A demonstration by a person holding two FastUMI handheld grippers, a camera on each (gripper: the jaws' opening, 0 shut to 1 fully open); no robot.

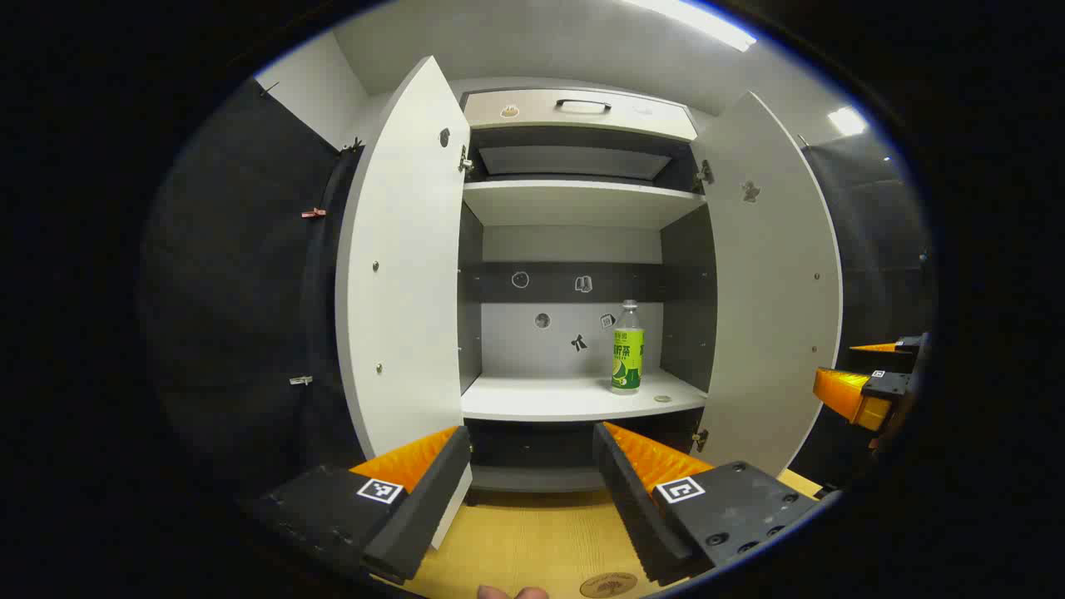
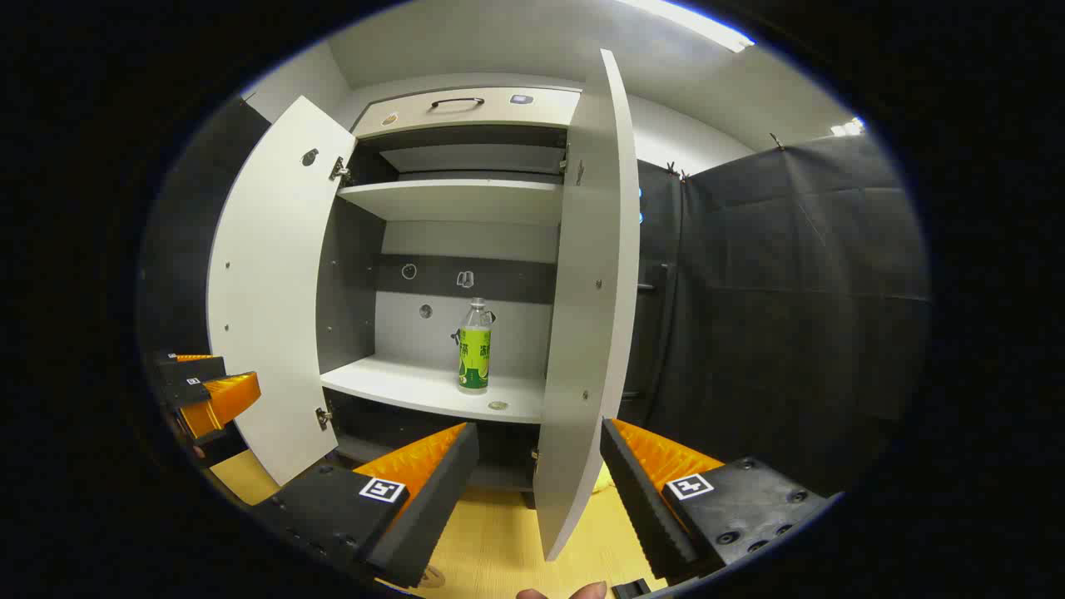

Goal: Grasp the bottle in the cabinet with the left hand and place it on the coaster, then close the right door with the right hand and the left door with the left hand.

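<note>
1. Booth: black cloth walls, wood table (image 1: 532, 532), cabinet (image 1: 574, 208) with both doors swung open.
2. Bottle (image 1: 627, 348) upright on lower shelf (image 1: 549, 398), near its right front corner.
3. Coaster (image 1: 607, 585) at table's near edge.
4. Left gripper (image 1: 532, 462) and right gripper (image 2: 539, 466): fingers spread wide, holding nothing, both short of the cabinet.
5. Right door (image 2: 586, 291) edge sits between right gripper's fingers.

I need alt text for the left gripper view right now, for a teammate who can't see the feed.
A bottle with a green label stands upright on the lower shelf of a white cabinet, toward its right side, with both doors, left door and right door, swung wide open. The left gripper is open in the foreground, above a wooden table.
</note>
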